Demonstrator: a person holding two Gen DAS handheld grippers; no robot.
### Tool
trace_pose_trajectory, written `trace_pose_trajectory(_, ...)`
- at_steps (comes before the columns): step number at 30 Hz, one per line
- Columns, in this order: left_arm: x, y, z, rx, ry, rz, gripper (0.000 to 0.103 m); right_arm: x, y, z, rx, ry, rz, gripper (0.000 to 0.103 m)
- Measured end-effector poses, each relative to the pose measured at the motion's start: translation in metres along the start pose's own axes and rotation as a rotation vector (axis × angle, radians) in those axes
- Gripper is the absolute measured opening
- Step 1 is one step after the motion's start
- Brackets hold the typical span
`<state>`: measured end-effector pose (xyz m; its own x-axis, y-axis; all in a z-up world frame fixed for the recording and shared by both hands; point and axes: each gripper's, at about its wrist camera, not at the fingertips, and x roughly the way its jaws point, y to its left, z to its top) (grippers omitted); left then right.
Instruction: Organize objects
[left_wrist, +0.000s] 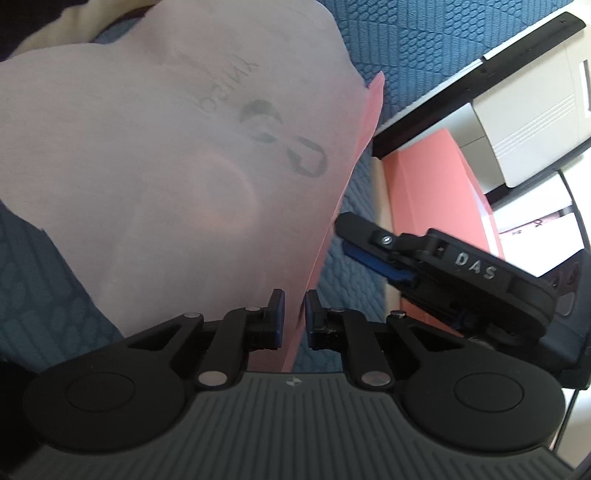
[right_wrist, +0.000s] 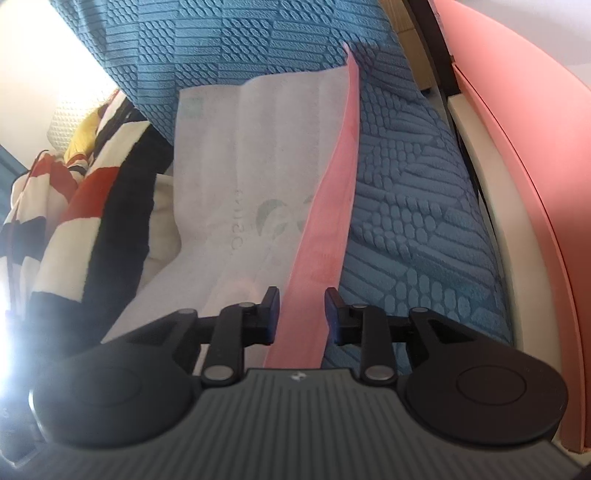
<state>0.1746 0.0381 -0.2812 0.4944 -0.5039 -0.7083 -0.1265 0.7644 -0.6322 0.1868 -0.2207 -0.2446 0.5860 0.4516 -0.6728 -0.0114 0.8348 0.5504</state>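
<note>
A translucent white bag (left_wrist: 155, 155) with a grey logo and a pink inner side lies lifted over the blue textured bedspread (left_wrist: 406, 55). My left gripper (left_wrist: 295, 314) has its jaws a narrow gap apart, with the bag's pink edge running between them; a sliver of space still shows at the right pad. In the right wrist view the same bag (right_wrist: 240, 166) stretches ahead, and its pink strip (right_wrist: 332, 184) passes between the fingers of my right gripper (right_wrist: 301, 314), which stands open. The right gripper (left_wrist: 354, 240) also shows in the left wrist view, just right of the bag's edge.
A striped red, black and white blanket (right_wrist: 74, 229) is heaped left of the bag. A pink bed frame or panel (right_wrist: 524, 147) borders the bedspread (right_wrist: 406, 221) on the right. A white boxy appliance (left_wrist: 528, 122) stands beyond the bed's edge.
</note>
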Motion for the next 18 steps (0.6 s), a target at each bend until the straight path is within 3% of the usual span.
trace_pose_trajectory(4,-0.002,0.001,0.001,0.029,0.005,0.039,0.014,0.007,0.003,0.003,-0.019,0.001,0.004,0.029)
trace_pose_trajectory(8,-0.001,-0.001,0.004,0.047,0.004,0.060,0.014,0.018,0.012,0.003,-0.081,0.022,0.001,0.019)
trace_pose_trajectory(13,-0.005,-0.003,0.007,0.044,-0.031,0.038,0.014,0.037,0.014,0.000,-0.126,0.079,-0.050,0.016)
trace_pose_trajectory(18,-0.010,-0.011,0.010,0.066,-0.059,-0.013,0.014,0.039,0.011,-0.001,-0.115,0.087,-0.037,0.014)
